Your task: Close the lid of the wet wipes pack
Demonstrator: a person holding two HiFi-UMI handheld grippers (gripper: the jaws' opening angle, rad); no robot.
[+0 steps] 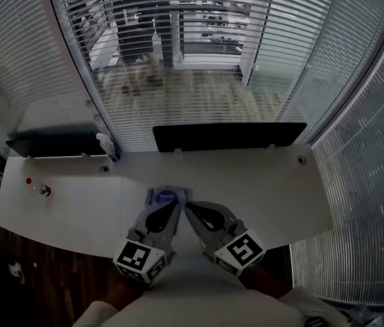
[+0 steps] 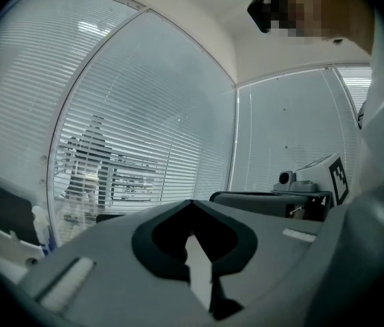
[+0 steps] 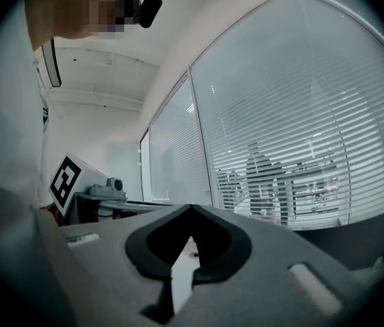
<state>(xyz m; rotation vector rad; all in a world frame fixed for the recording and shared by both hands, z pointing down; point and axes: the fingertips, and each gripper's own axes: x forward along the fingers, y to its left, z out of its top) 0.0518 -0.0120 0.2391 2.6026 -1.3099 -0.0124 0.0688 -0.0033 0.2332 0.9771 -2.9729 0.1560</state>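
**Operator:** Counting first: how many packs are in front of me?

**Spotter:** One. Your wet wipes pack [image 1: 165, 196] lies flat on the white counter [image 1: 280, 189], near the front edge and straight ahead of you. It looks pale blue with a lighter patch on top. It is too small in the head view to tell whether its lid is up or down.

**Operator:** And my tools?

**Spotter:** Two. Your left hand-held gripper [image 1: 176, 204] and your right hand-held gripper [image 1: 187, 205] angle inward, and their tips nearly meet at the pack's near edge. I cannot tell whether either one touches it. Each one's own view shows the jaws clenched together on nothing: left [image 2: 192, 201], right [image 3: 192, 208]. You have two marker cubes, one on the left [image 1: 140, 259] and one on the right [image 1: 241, 251].

**Operator:** What's further out?

**Spotter:** One black monitor [image 1: 229, 136] stands at the back of the counter. One spray bottle [image 1: 110, 146] stands at the back left. Two small red items [image 1: 44, 191] lie at the left end. Blinds [image 1: 178, 60] cover the glass beyond.
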